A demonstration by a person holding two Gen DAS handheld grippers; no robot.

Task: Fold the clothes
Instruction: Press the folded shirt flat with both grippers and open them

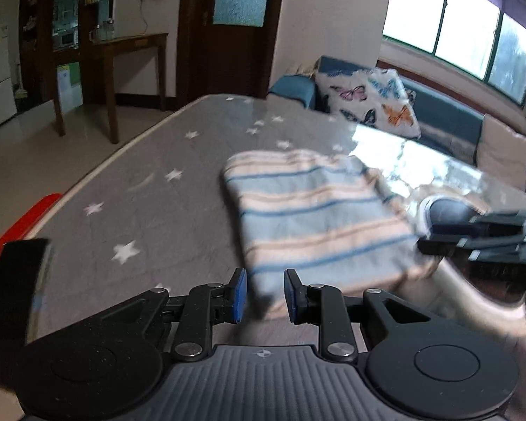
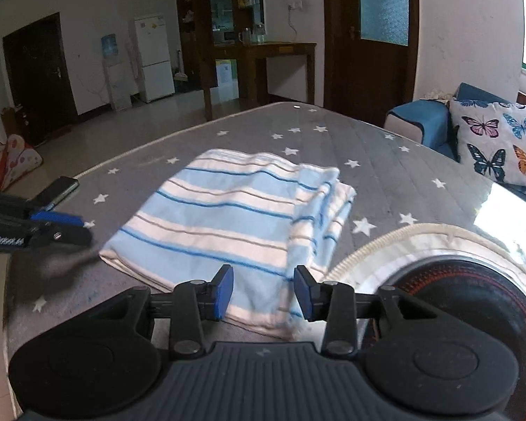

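Note:
A folded cloth (image 1: 315, 217) with pale blue, white and tan stripes lies flat on the grey star-print table (image 1: 150, 182). My left gripper (image 1: 264, 294) hovers at the cloth's near corner, its blue pads apart and not pressing on the fabric. In the right wrist view the same cloth (image 2: 228, 217) shows a doubled edge on its right side. My right gripper (image 2: 264, 293) sits over the cloth's near edge with its pads spread and the fabric showing between them unpinched. The left gripper (image 2: 63, 226) appears at that view's left edge, and the right gripper (image 1: 438, 236) at the other view's right edge.
A round black object (image 2: 473, 298) rests on a white mat right of the cloth. A dark flat phone-like thing (image 2: 58, 189) lies near the table's left edge. A blue sofa with a butterfly pillow (image 2: 498, 144) stands behind the table, and a wooden side table (image 2: 263, 56) beyond.

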